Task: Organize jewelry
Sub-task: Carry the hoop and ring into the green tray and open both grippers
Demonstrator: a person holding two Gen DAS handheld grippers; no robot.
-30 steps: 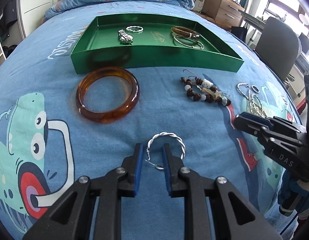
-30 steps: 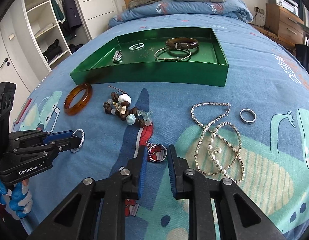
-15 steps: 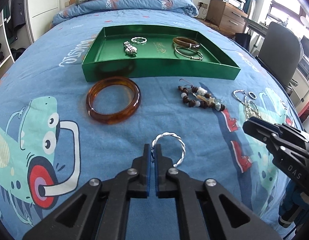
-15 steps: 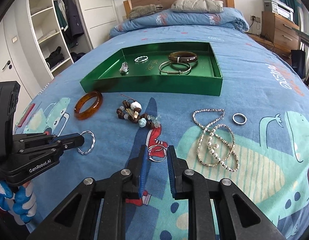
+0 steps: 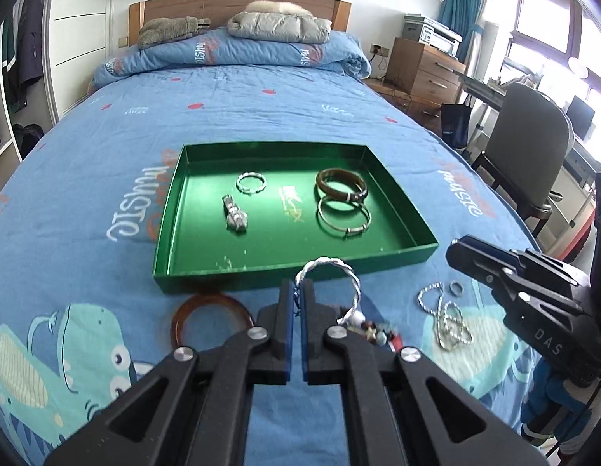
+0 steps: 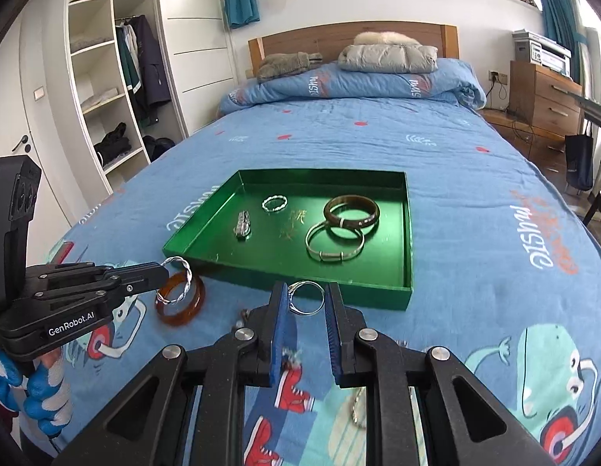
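Observation:
My left gripper [image 5: 298, 291] is shut on a twisted silver bangle [image 5: 341, 270], held in the air just before the green tray [image 5: 207, 268]. From the right wrist view, the same left gripper [image 6: 160, 272] holds that twisted bangle [image 6: 180, 283] above an amber bangle [image 6: 182, 305]. My right gripper [image 6: 307, 298] is shut on a thin silver hoop [image 6: 308, 282], lifted off the bed near the tray's front wall [image 6: 242, 266]. The right gripper [image 5: 461, 252] also shows at the right of the left wrist view. The tray holds a small twisted bangle [image 5: 251, 183], a silver watch-like piece [image 5: 235, 217], a brown bangle [image 5: 342, 188] and thin metal bangles [image 5: 344, 219].
On the blue bedspread lie the amber bangle [image 5: 207, 322], a bead bracelet [image 5: 374, 330], a silver necklace [image 5: 448, 322] and a small ring [image 5: 457, 289]. A chair [image 5: 529, 155] and a dresser [image 5: 424, 70] stand to the right, open wardrobe shelves [image 6: 102, 97] to the left.
The left jaws closed on the twisted bangle. Both grippers then rose off the bed with their pieces and now stand closer to the tray's front wall.

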